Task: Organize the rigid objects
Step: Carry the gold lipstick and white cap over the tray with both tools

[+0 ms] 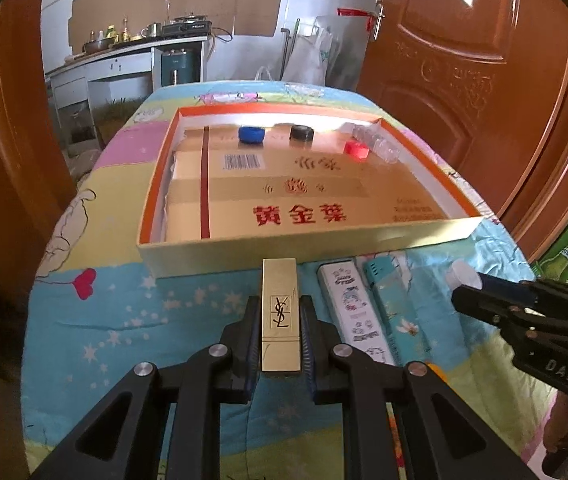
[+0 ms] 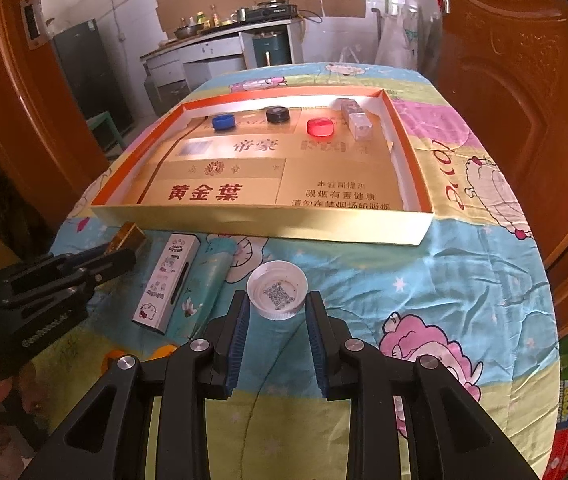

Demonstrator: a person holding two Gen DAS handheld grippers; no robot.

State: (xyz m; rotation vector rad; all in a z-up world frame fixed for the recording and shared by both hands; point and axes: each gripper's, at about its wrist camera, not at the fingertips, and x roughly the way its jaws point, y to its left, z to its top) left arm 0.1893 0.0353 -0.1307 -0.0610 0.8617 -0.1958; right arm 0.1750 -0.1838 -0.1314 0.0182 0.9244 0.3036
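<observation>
Both grippers hold one object before the tray (image 1: 308, 240).
Left gripper (image 1: 279, 316) pinches the gold lipstick case (image 1: 279, 312), right gripper (image 2: 276, 304) pinches the white cap (image 2: 276, 290); lift each one clear over the near wall, then release inside.

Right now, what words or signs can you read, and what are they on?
"YSL": gold rectangular lipstick case, in the left hand-held gripper.
"黄金葉": gold cardboard sheet lining the shallow orange-rimmed box.
"DAS": right hand-held gripper.
Barcode digits, white plastic cap's QR code: unreadable.

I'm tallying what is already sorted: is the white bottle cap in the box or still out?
Out. The white bottle cap sits between the right tool's fingers, open side up, short of the box's near wall.
</observation>
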